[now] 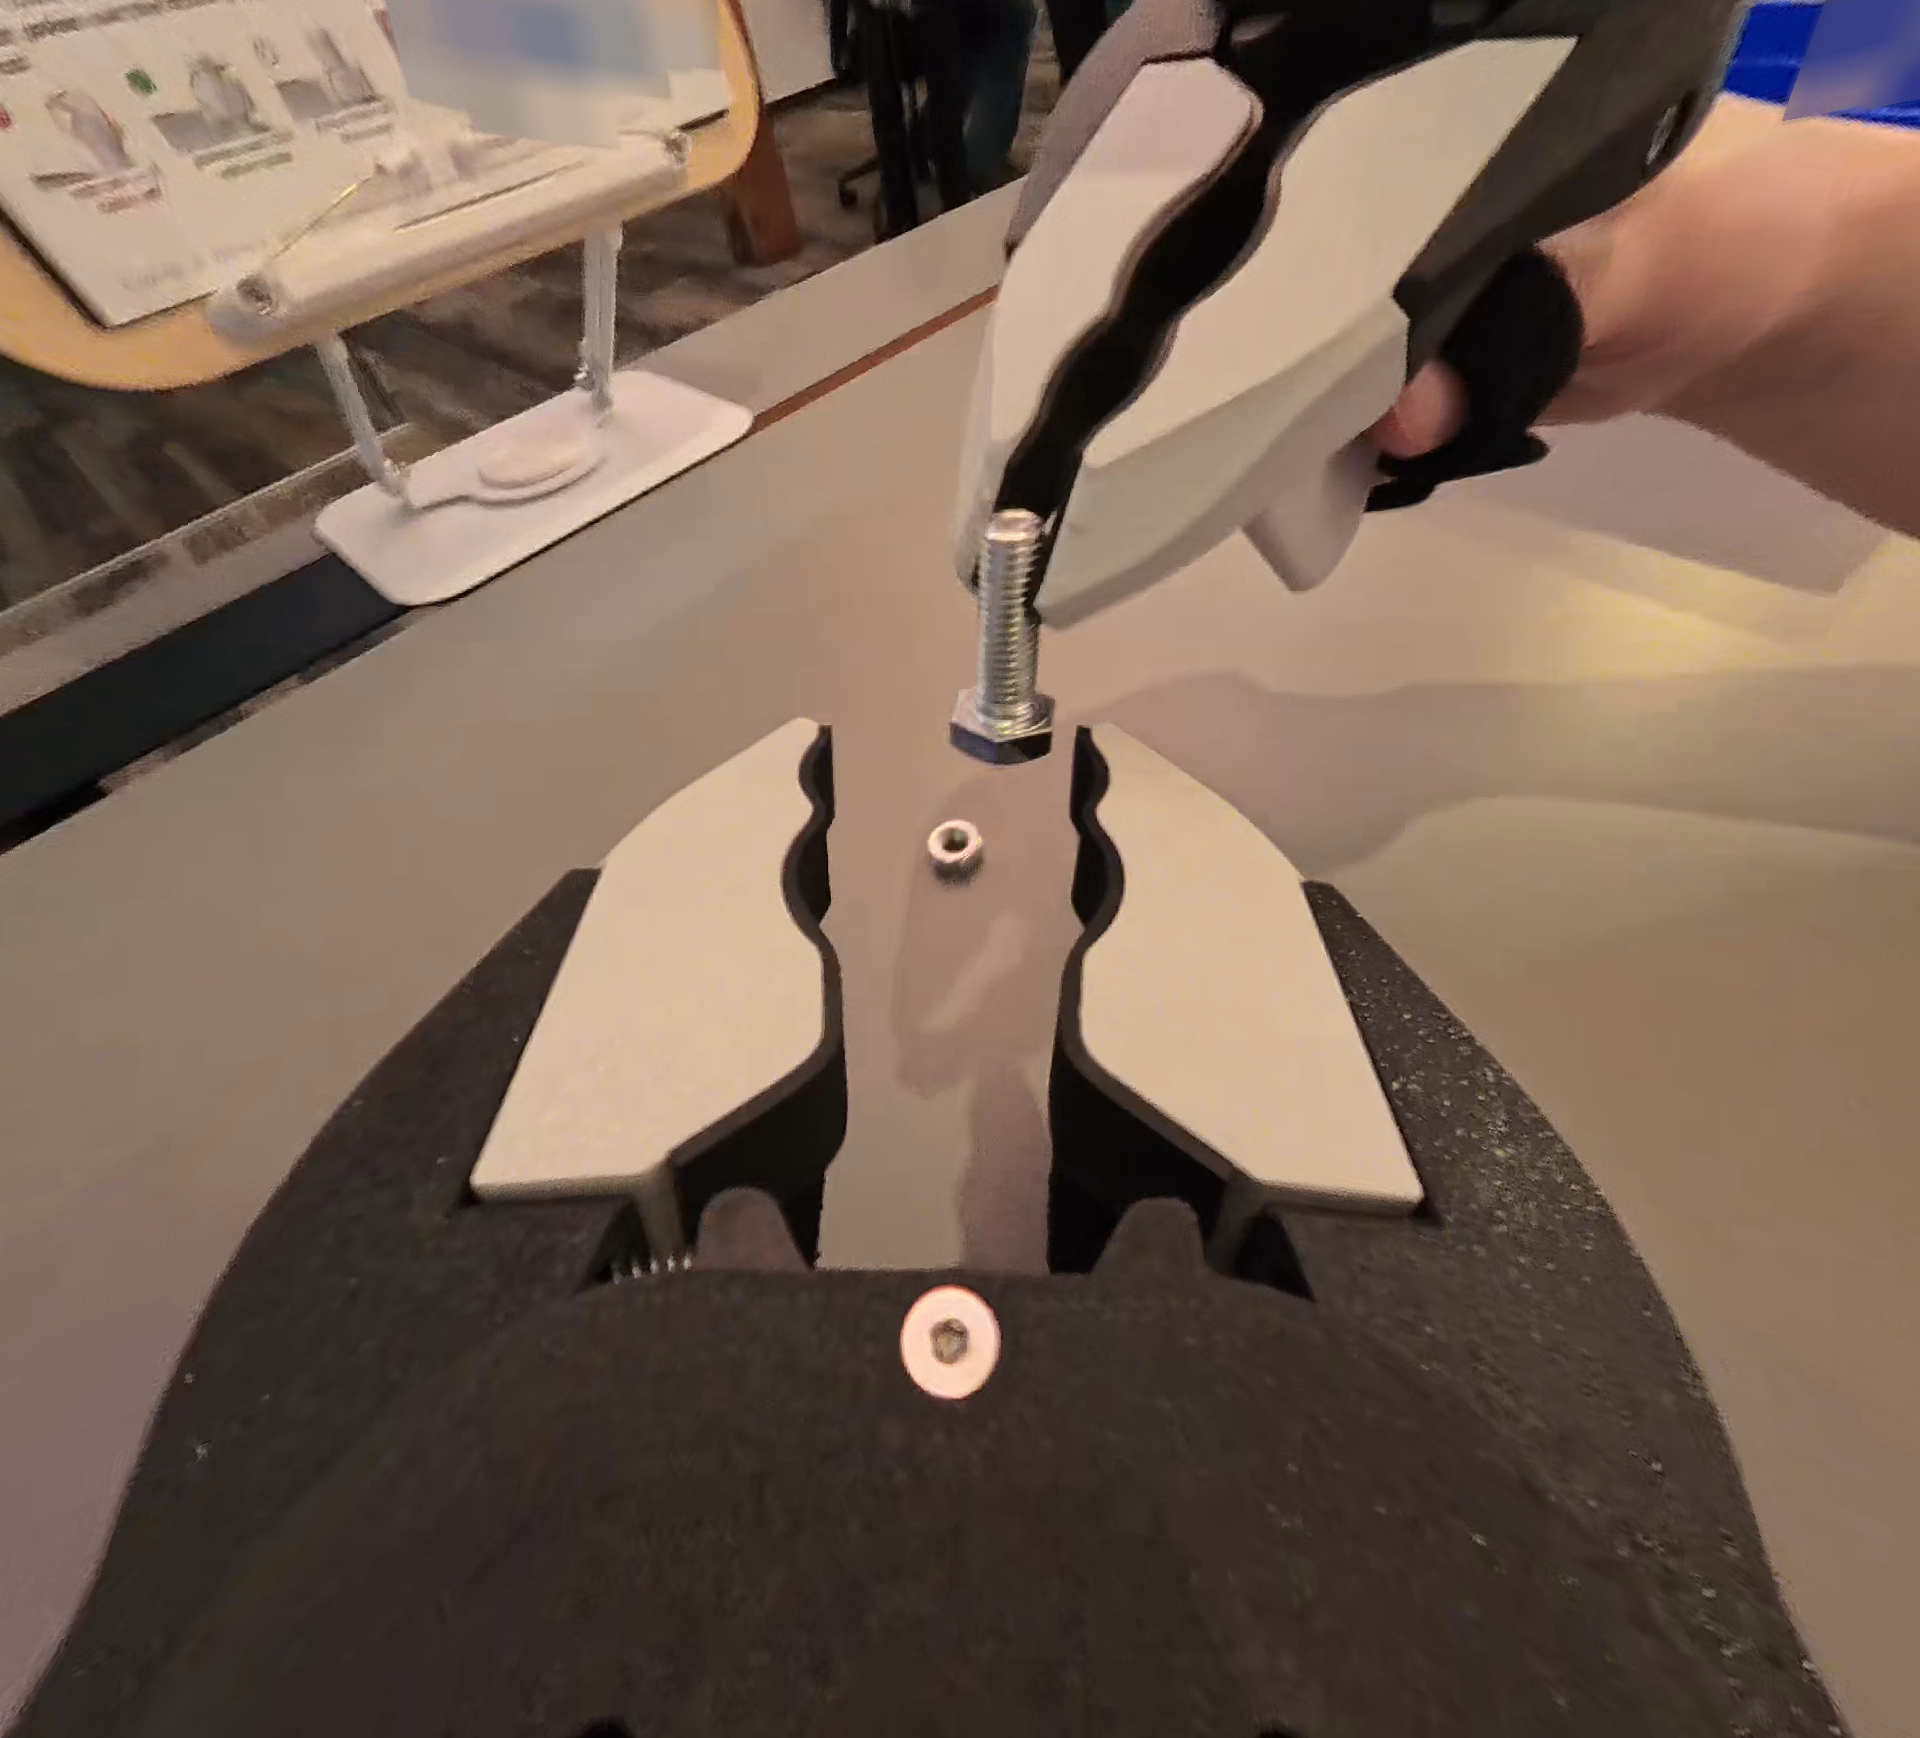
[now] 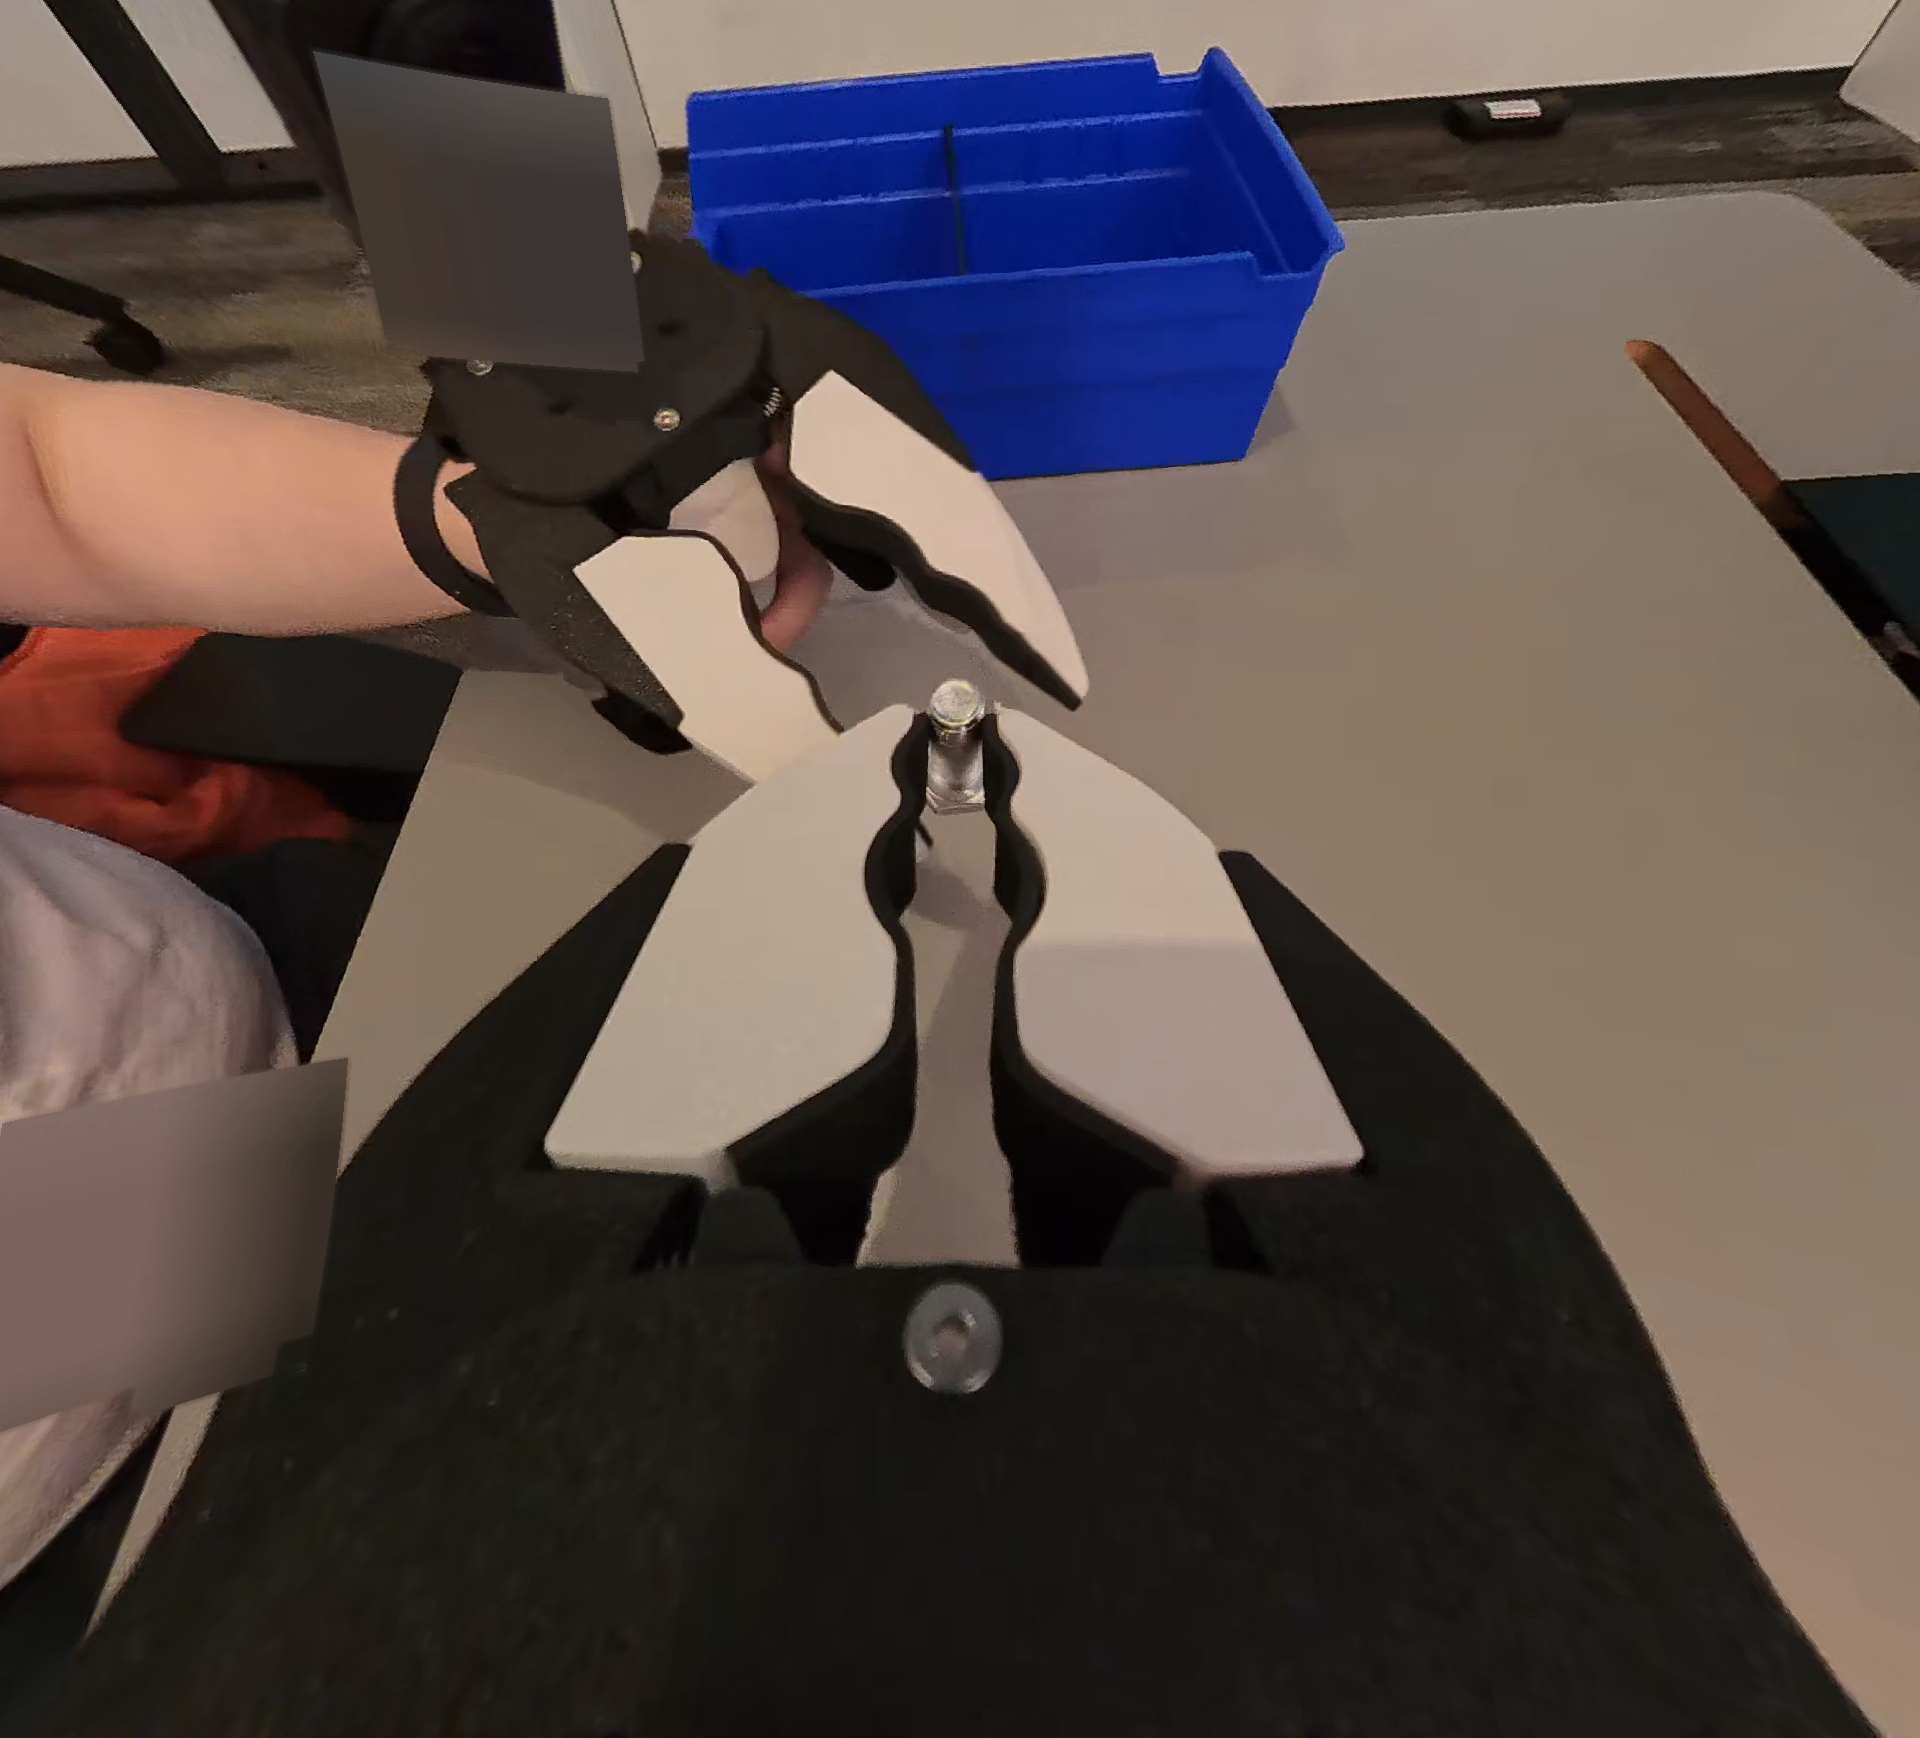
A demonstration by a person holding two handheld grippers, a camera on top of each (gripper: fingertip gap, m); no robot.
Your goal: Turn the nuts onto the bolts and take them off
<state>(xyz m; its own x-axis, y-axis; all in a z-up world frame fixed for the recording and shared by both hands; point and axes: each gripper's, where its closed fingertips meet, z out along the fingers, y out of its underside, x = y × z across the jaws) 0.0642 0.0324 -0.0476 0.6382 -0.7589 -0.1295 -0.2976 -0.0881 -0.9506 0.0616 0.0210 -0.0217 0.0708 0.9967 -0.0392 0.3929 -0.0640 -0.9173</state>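
A silver bolt [image 1: 1006,639] hangs head down, its hex head at or just above the grey table [image 1: 1455,857]. My right gripper [image 1: 1013,535] comes in from the upper right and is shut on the bolt's threaded end. A small silver nut [image 1: 954,849] lies flat on the table just in front of the bolt head. My left gripper [image 1: 951,748] is open and empty, with one finger on each side of the nut. In the right wrist view the right gripper [image 2: 954,732] clamps the bolt [image 2: 956,758], and the open left gripper [image 2: 920,730] reaches in from the left.
A blue divided bin [image 2: 997,265] stands at the table's far edge. A white stand [image 1: 540,462] holding a printed sheet sits at the far left table edge. A brown slot [image 2: 1704,431] runs along the right side. Chairs and a seated person are beyond the table. The grippers are tip to tip, or close to it. The left tips stand about 12 cm off the small silver nut [image 1: 954,849].
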